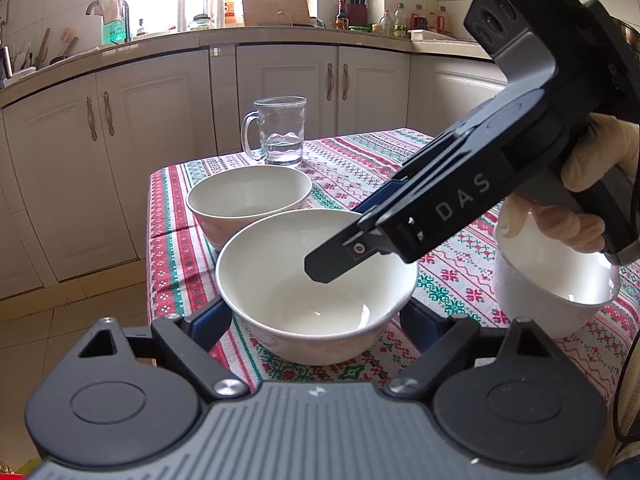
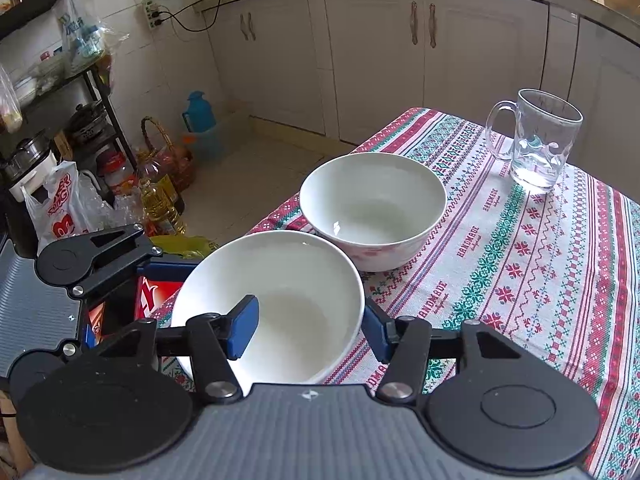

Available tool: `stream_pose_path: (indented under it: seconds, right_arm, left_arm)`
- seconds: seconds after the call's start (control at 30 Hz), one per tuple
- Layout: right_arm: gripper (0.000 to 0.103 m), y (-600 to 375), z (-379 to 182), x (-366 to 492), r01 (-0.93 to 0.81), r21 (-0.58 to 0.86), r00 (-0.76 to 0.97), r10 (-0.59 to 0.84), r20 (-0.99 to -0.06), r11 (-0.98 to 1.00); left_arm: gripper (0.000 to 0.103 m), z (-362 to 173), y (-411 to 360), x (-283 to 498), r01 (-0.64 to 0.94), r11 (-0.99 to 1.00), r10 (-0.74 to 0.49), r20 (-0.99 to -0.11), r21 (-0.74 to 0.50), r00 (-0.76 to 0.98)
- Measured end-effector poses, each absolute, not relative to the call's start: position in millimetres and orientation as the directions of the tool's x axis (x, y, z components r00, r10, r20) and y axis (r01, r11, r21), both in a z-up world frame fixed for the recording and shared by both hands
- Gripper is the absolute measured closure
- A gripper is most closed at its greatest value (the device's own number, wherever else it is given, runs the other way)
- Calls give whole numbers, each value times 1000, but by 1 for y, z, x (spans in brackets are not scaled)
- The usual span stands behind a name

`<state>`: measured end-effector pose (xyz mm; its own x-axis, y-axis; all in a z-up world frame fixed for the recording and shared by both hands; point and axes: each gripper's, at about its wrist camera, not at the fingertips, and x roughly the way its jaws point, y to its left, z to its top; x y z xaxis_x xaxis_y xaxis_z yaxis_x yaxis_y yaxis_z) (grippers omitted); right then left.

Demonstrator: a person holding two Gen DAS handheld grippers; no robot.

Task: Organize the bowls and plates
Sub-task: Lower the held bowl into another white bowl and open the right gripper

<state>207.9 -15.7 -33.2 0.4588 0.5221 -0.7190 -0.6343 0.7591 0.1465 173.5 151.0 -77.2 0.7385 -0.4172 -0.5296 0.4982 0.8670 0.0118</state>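
Three white bowls stand on the patterned tablecloth (image 1: 452, 248). In the left wrist view the near bowl (image 1: 316, 284) sits between the open fingers of my left gripper (image 1: 316, 324), which stand wide on either side of it, apart from its wall. My right gripper (image 1: 340, 256) reaches in from the right, one finger inside this bowl and one outside its rim. In the right wrist view my right gripper (image 2: 310, 330) is open astride the rim of the near bowl (image 2: 280, 304); one blue pad (image 2: 242, 332) is inside. A second bowl (image 1: 248, 204) (image 2: 372, 208) stands behind. A third bowl (image 1: 552, 284) is at the right.
A glass mug (image 1: 280, 130) (image 2: 534, 140) with a little water stands at the far end of the table. White kitchen cabinets (image 1: 280, 92) line the back. Left of the table, on the floor, are oil bottles (image 2: 160, 196), bags and a metal shelf (image 2: 60, 92).
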Motion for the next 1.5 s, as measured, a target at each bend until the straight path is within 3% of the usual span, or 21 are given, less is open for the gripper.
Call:
stream_pose_path:
  seconds: [1.5]
  right_arm:
    - [40, -112, 21, 115, -617, 124, 563, 546, -621, 777]
  left_arm:
    - [13, -21, 66, 108, 578, 812, -459, -531, 73, 712]
